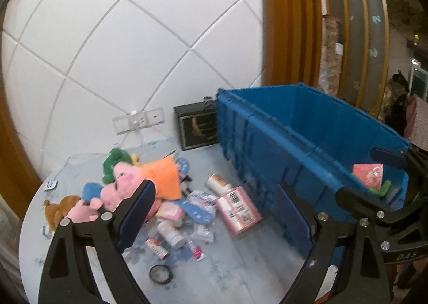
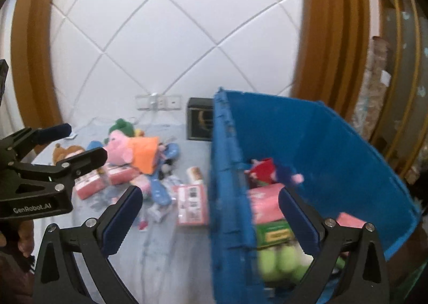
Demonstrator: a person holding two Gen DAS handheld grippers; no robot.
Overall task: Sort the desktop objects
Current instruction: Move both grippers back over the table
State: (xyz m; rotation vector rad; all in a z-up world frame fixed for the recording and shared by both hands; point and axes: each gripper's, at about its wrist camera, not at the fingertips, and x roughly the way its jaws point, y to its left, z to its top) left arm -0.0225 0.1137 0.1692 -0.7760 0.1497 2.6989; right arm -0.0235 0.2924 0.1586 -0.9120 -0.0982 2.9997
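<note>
A heap of small things lies on the grey round table (image 1: 227, 272): a pink pig plush in an orange dress (image 1: 144, 178), a green plush (image 1: 115, 159), a brown plush (image 1: 58, 207), pink boxes (image 1: 238, 210), a white bottle (image 1: 171, 234), a tape roll (image 1: 160, 273). A blue crate (image 1: 307, 143) stands to the right and holds pink boxes (image 2: 264, 202), a red plush (image 2: 263, 171) and green balls (image 2: 278, 261). My left gripper (image 1: 216, 213) is open and empty above the table, also seen in the right wrist view (image 2: 80, 143). My right gripper (image 2: 211, 221) is open and empty over the crate's near wall.
A white tiled wall with a socket strip (image 1: 139, 120) and cable backs the table. A dark framed picture (image 1: 198, 127) leans behind the crate. Wooden trim and a slatted screen (image 1: 347, 23) stand to the right.
</note>
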